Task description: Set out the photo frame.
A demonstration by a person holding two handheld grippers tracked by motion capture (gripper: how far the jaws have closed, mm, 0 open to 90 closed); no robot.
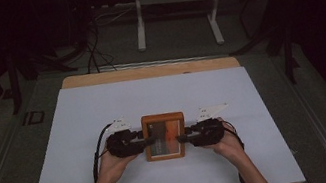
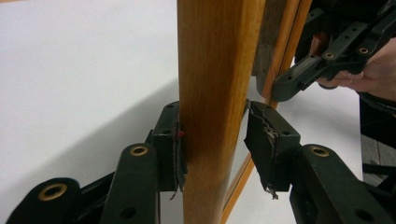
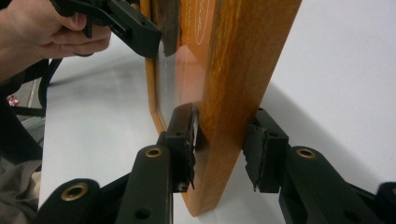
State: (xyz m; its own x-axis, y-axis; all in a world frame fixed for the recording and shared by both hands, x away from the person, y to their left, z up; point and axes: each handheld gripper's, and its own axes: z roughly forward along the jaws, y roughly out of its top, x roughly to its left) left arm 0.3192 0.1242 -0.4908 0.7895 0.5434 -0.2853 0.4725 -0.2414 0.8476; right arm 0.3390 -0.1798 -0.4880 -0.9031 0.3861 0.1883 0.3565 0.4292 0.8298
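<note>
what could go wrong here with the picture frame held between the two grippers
1. The left gripper looks loose: one pad touches the wooden picture frame, the other stands off it, so that side could drop.
2. The right gripper also shows a gap at one pad; the frame may tip or slip onto the white sheet.
3. One jaw sits over the glass and might scratch it.

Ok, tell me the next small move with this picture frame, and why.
Probably draw both grippers straight back. In the left gripper view one pad stands off the frame; in the right gripper view both sit loose, so the frame seems released.
</note>
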